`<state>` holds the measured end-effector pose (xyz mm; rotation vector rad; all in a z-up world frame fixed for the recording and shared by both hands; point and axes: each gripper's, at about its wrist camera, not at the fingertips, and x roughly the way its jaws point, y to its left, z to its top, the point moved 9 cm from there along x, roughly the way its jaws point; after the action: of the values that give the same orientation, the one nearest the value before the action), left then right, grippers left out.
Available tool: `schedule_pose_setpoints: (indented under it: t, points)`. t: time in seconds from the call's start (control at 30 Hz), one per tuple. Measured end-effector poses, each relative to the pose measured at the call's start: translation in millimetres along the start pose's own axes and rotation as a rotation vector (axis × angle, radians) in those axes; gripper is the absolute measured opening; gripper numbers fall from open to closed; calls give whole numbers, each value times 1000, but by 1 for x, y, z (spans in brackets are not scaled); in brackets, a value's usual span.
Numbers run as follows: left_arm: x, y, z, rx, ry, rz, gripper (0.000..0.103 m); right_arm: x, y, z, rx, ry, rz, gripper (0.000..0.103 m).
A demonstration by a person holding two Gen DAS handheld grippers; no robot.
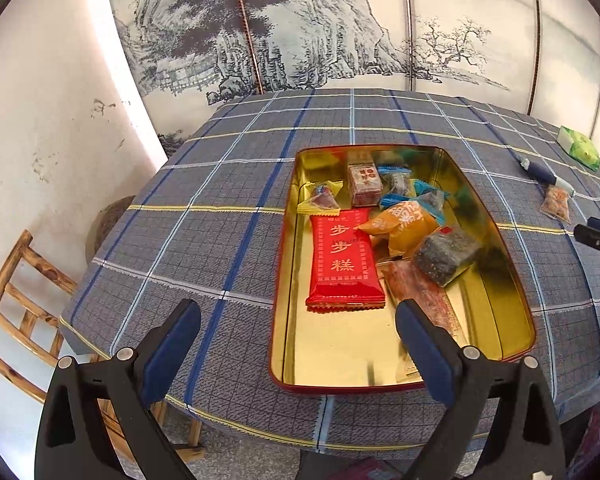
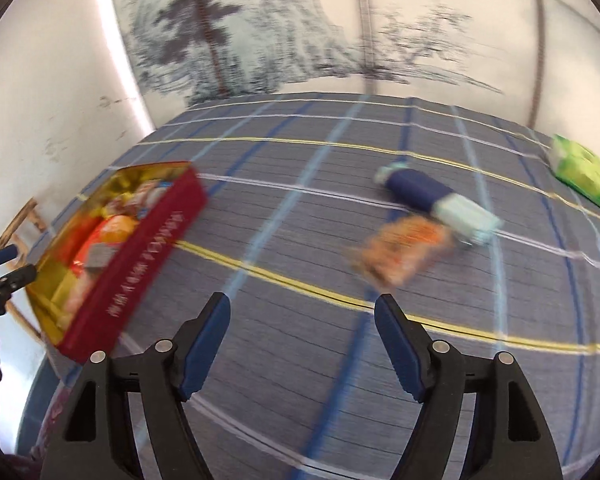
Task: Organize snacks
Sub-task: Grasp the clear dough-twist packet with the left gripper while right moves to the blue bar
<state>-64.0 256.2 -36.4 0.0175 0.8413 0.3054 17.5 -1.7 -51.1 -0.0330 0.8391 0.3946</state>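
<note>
A red tin with a gold inside [image 1: 340, 368] lies on the checked tablecloth and holds several wrapped snacks, among them a long red packet [image 1: 344, 260], an orange packet [image 1: 404, 224] and a dark seeded bar [image 1: 444, 256]. My left gripper [image 1: 298, 316] is open and empty over the tin's near end. My right gripper [image 2: 302, 312] is open and empty above bare cloth; the tin [image 2: 140, 256] is to its left. Ahead of it lie a clear orange snack packet [image 2: 400, 254], a blue-and-white packet [image 2: 432, 196] and a green packet [image 2: 580, 174]. The right wrist view is blurred.
The table [image 1: 180, 220] stands against a wall with an ink landscape screen. A wooden chair [image 1: 16, 304] stands at the table's left. The right gripper's tip [image 1: 598, 236] shows at the right edge of the left wrist view.
</note>
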Motion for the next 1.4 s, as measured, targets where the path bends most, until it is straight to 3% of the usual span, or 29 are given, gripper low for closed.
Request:
schedule_pose_setpoints:
  t: [0.33, 0.5, 0.67, 0.87, 1.07, 1.23, 1.33, 1.37, 1.4]
  points:
    - [-13, -43, 17, 107, -23, 1, 98, -20, -124, -24, 183, 12, -174, 86]
    - [-19, -80, 32, 196, -33, -31, 99, -24, -161, -34, 251, 16, -199, 88]
    - [-26, -144, 53, 316, -37, -167, 99, -28, -179, -30, 276, -13, -182, 91]
    - [-16, -250, 86, 437, 15, -460, 99, -30, -180, -28, 286, -47, -122, 91]
    - [29, -340, 106, 580, 80, -577, 97, -37, -169, -26, 251, -101, -90, 93]
    - [72, -385, 104, 709, 154, -599, 93, -42, -158, -24, 207, -132, -82, 94]
    - [97, -396, 99, 721, 214, -608, 80, -45, -157, -24, 209, -144, -66, 95]
    - [105, -399, 95, 717, 250, -616, 63, -45, -157, -24, 210, -145, -63, 95]
    - [107, -400, 93, 700, 246, -627, 57, -45, -157, -24, 209, -143, -60, 95]
